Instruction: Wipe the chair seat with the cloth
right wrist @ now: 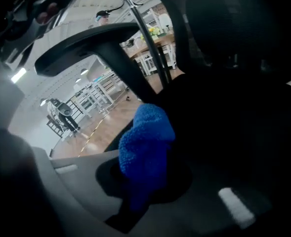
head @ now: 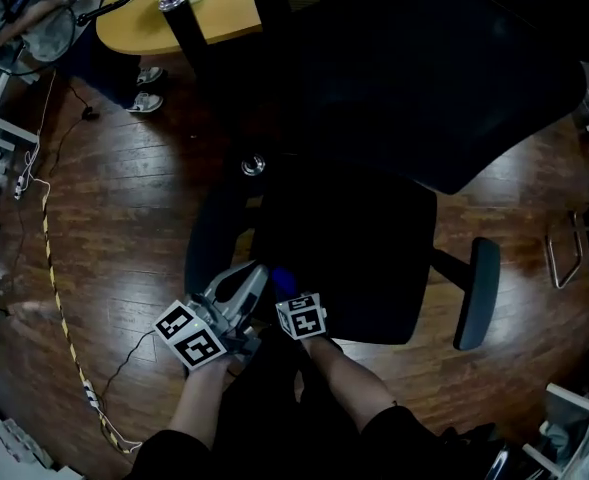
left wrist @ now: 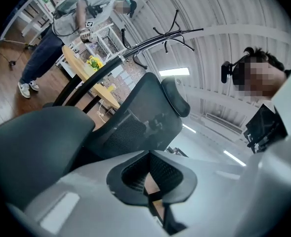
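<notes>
A black office chair faces me, its seat (head: 354,258) just beyond both grippers in the head view. My right gripper (head: 283,290) is shut on a bunched blue cloth (head: 282,279) at the seat's near left edge. In the right gripper view the cloth (right wrist: 145,147) sticks up between the jaws of that gripper (right wrist: 140,186), with the dark seat (right wrist: 234,132) behind it. My left gripper (head: 257,273) is beside it on the left, by the left armrest (head: 209,243). Seen from its own camera, the left gripper (left wrist: 148,174) has its pads together with nothing held, pointing up at the backrest (left wrist: 135,122).
The right armrest (head: 474,293) juts out at the seat's right. A wooden table (head: 164,18) stands at the back left, with another person's feet (head: 146,88) beside it. A yellow cable (head: 59,298) runs along the wooden floor on the left.
</notes>
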Motion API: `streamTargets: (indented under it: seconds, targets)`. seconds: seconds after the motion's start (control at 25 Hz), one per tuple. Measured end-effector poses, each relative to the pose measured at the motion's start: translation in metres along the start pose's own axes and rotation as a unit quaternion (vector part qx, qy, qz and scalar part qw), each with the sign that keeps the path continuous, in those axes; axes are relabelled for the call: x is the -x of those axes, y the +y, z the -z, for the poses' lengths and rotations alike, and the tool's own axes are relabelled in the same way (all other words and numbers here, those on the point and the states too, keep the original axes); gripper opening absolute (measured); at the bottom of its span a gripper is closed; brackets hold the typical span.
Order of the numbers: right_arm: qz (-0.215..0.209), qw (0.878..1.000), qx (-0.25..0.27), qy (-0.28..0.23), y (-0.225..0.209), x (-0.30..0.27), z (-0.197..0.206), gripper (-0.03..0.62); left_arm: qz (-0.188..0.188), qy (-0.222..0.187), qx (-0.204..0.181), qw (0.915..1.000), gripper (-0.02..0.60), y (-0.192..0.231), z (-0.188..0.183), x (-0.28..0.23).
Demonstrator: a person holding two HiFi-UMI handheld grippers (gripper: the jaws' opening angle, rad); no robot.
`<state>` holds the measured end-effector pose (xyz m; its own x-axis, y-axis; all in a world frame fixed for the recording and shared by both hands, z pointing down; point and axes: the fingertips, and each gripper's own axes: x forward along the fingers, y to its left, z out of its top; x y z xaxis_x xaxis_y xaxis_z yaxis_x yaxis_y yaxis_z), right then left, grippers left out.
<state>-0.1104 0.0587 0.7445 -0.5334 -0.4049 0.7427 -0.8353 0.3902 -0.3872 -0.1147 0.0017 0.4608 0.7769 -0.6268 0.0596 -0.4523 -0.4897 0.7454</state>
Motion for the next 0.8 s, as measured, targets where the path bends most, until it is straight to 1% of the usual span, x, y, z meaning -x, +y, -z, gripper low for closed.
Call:
streamTargets:
  seconds: [0.12, 0.24, 0.4, 0.48, 0.6, 0.72, 0.8]
  targets:
    - [0.058, 0.998, -0.037, 0.012, -0.057, 0.031, 0.018, 0.035, 0.016, 0.019, 0.002, 0.9997, -0.009, -0.003, 0.008, -0.017]
    - [0.115, 0.991, -0.063, 0.014, -0.115, 0.071, 0.034, 0.035, 0.027, 0.031, -0.001, 0.9992, -0.008, -0.003, 0.01, -0.034]
    - [0.185, 0.977, -0.103, 0.012, -0.186, 0.139, 0.07, 0.035, 0.039, 0.04, 0.002, 0.9984, -0.009, -0.01, 0.015, -0.055]
    - [0.215, 0.97, -0.115, 0.01, -0.213, 0.171, 0.086, 0.035, 0.045, 0.05, -0.002, 0.9977, -0.009, -0.015, 0.018, -0.063]
    - [0.237, 0.963, -0.127, 0.007, -0.232, 0.198, 0.1, 0.035, 0.047, 0.065, -0.011, 0.9967, -0.009, -0.017, 0.021, -0.071]
    - [0.258, 0.956, -0.136, 0.013, -0.235, 0.2, 0.099, 0.035, 0.042, 0.068, -0.006, 0.9968, -0.009, -0.013, 0.021, -0.073]
    - [0.27, 0.952, -0.143, 0.007, -0.236, 0.197, 0.093, 0.035, 0.041, 0.069, -0.005, 0.9967, -0.009, -0.012, 0.021, -0.073]
